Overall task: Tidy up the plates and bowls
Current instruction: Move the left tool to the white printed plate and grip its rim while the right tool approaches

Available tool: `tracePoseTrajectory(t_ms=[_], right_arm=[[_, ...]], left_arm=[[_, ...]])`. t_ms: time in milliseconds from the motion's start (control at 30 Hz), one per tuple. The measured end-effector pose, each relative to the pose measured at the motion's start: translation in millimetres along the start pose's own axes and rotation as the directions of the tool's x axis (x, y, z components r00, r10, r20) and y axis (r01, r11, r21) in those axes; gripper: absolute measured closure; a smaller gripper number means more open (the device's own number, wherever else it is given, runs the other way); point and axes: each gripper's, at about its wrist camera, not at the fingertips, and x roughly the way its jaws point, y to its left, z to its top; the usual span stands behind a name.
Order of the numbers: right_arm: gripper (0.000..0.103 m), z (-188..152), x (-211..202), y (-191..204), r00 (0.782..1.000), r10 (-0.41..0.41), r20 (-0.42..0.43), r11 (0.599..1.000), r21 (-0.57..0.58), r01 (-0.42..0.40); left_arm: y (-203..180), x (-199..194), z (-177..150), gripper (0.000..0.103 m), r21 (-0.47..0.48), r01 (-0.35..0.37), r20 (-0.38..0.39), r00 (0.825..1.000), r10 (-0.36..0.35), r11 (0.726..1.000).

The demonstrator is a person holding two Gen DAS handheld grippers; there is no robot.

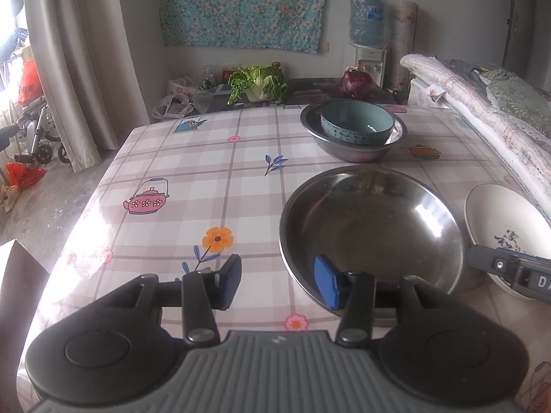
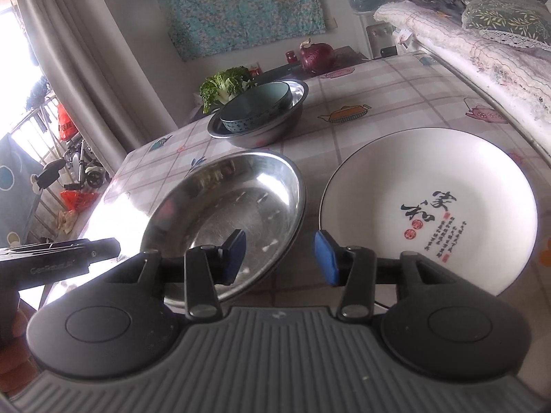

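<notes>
On the checked cloth (image 1: 193, 158) in front of you sit a steel plate (image 1: 372, 227) and, just to its right, a white plate (image 2: 430, 186) with black and red writing. Farther back a blue bowl (image 1: 356, 125) rests inside a steel bowl (image 1: 354, 148).

Your left gripper (image 1: 279, 278) hangs over the near left rim of the steel plate with its jaws spread wide; one blue pad is over the plate, the other over the cloth, and neither seems to touch anything, though the angle makes that hard to judge. Your right gripper (image 2: 280, 258) is also spread open and empty, straddling the gap between the two plates at their near edges.

Beyond the table lie a leafy cabbage (image 1: 258, 84) and a red cabbage (image 1: 356, 82). Folded bedding (image 1: 482, 110) runs along the right side.
</notes>
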Motion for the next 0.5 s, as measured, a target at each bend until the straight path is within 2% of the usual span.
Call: tracePoseTrajectory(t_ms=[233,400,500], right_arm=[[0.057,-4.3,-14.9,-13.7,1.000,0.002,0.027,1.000,0.007,-0.003],[0.056,-4.9,-33.4,-37.4,0.998,-0.019,0.067,0.999,0.043,0.017],[0.055,-6.2,-46.4,-53.6,0.995,-0.036,0.090,0.997,0.069,0.030]], left_arm=[[-16.6,-15.3,-10.3,0.047,0.015,0.067,0.042,0.997,-0.068,0.998],[-44.4,-34.8,-25.2,0.046,0.027,0.168,0.125,0.977,-0.170,0.985],[-71.9,-42.0,-36.5,0.046,0.081,0.182,0.143,0.971,-0.192,0.980]])
